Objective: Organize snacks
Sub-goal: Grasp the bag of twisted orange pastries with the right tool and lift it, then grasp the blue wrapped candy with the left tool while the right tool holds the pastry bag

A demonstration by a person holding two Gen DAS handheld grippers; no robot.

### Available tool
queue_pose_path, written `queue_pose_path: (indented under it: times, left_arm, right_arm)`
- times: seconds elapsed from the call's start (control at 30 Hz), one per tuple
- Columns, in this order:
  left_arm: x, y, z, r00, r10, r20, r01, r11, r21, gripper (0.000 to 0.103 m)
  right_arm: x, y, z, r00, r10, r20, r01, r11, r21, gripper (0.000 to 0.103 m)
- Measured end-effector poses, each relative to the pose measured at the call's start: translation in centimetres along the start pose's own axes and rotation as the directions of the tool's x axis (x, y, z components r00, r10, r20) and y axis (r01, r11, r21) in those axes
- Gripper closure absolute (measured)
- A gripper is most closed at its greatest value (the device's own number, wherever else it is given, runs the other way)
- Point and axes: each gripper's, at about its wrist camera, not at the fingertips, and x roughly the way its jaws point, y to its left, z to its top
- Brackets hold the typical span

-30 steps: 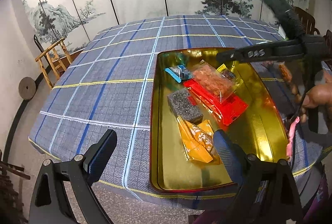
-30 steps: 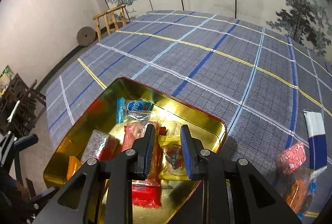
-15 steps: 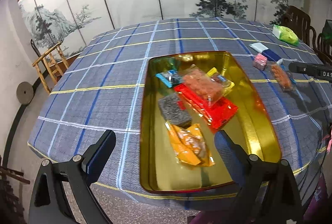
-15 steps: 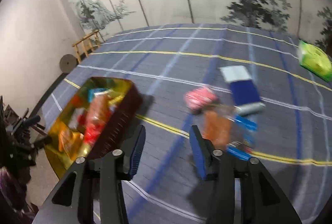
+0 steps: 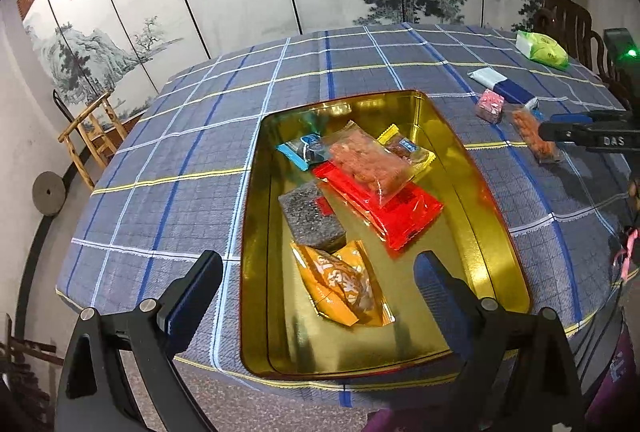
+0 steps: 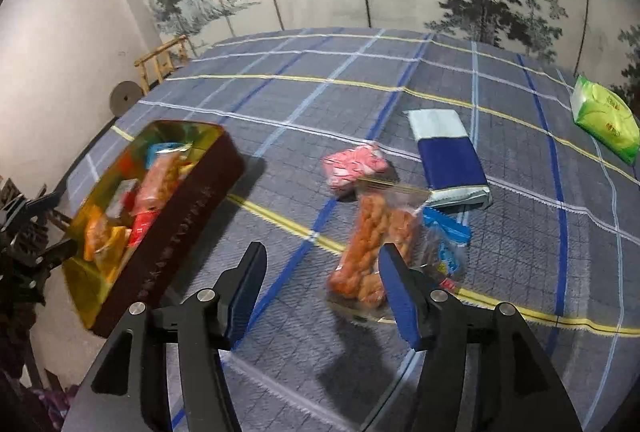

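Right wrist view shows the right gripper with its jaws spread wide and empty, hovering above the worktop, which is covered by a blue plaid cloth. A clear bag of orange twisted snacks lies just ahead of the jaws, closer to the right-hand finger, whose tip overlaps the bag's lower edge in the picture; whether they touch cannot be told. A pink packet sits just beyond the bag, a blue-and-white pack beside that, and a small blue wrapper against the bag's right side. A green packet lies well apart, toward the far right edge. Bare cloth stretches between the bag and the gold tin on the left.

Left wrist view shows the left gripper, jaws also wide apart and holding nothing, poised over the near end of the tin, where an orange packet lies between the fingers. Further in are a dark block, a red packet, a clear bag of reddish snacks, a blue wrapper and a yellow packet. The tin's right half is bare gold floor.
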Motion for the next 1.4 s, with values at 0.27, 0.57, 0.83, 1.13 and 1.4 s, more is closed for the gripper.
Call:
queue_pose_path:
  times: [0.27, 0.57, 0.83, 1.13, 1.4]
  left_arm:
    - [0.7, -0.9, 0.5, 1.000, -0.005, -0.014, 0.006, 1.000, 0.023, 0.008]
    - [1.0, -1.9, 1.4, 1.000, -0.002, -0.016, 0.003, 0.999, 0.043, 0.008]
    - [-1.1, -3.0, 2.7, 0.999, -0.014, 0.038, 0.011, 0.996, 0.087, 0.008]
    - [-3.1, -6.9, 6.2, 0.989, -0.129, 0.078, 0.115, 0.980, 0.161, 0.008]
    - [-1.9, -12.4, 9.1, 0.966, -0.258, -0.007, 0.253, 0.943, 0.214, 0.008]
  right_arm:
    - [2.5, -2.1, 0.5, 0.998, -0.030, -0.061, 0.033, 0.998, 0.048, 0.038]
    - [4.5, -1.7, 1.3, 0.994, -0.060, -0.095, 0.062, 0.998, 0.025, 0.039]
    - [1.4, -0.2, -1.1, 0.999, -0.039, -0.022, 0.039, 0.999, -0.018, 0.063]
    - [-6.9, -10.2, -5.5, 0.977, -0.200, 0.080, 0.178, 0.958, 0.224, 0.063]
    - [-8.0, -17.1, -7.5, 0.934, -0.354, 0.042, 0.327, 0.899, 0.292, 0.063]
